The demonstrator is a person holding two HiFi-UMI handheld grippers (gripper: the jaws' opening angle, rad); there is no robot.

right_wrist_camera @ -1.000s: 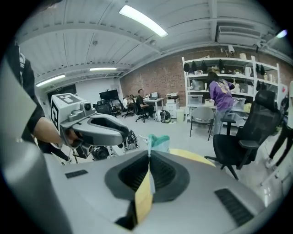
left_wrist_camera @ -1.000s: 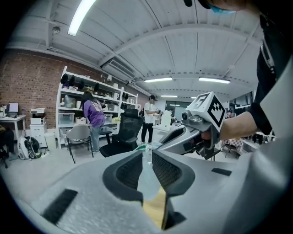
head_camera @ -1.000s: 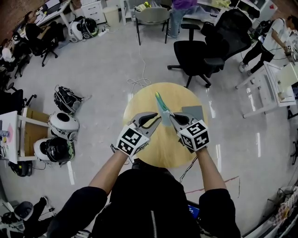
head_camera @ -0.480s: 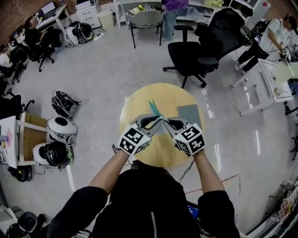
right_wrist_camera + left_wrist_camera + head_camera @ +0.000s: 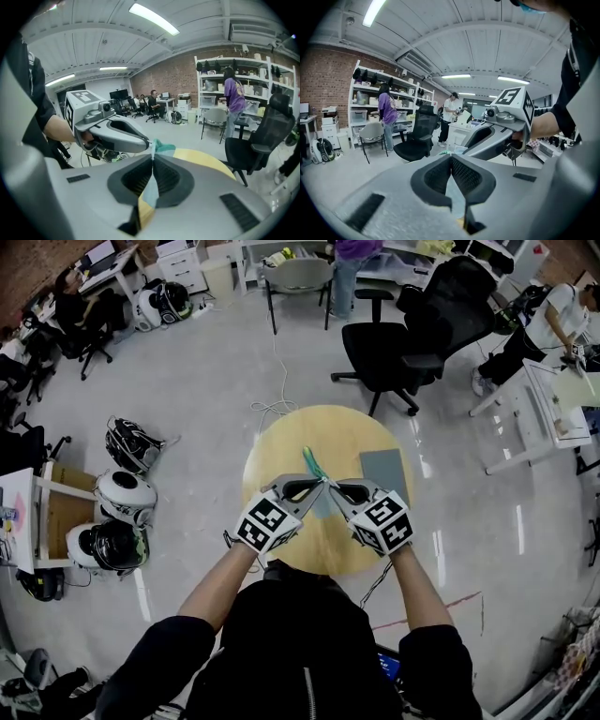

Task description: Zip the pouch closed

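The thin teal fabric pouch (image 5: 312,465) is held on edge over the middle of the round wooden tabletop (image 5: 281,442), gripped at its near end. My left claw (image 5: 320,484) is pressed together on the fabric and so is my right claw (image 5: 334,487), their tips almost touching. I can't make out the zip slider, so I judge the zip either just finished or barely begun. A grey rectangular mat (image 5: 384,468) lies beside the pouch. The tabletop edges are well clear, and a black office chair (image 5: 389,343) stands beyond.
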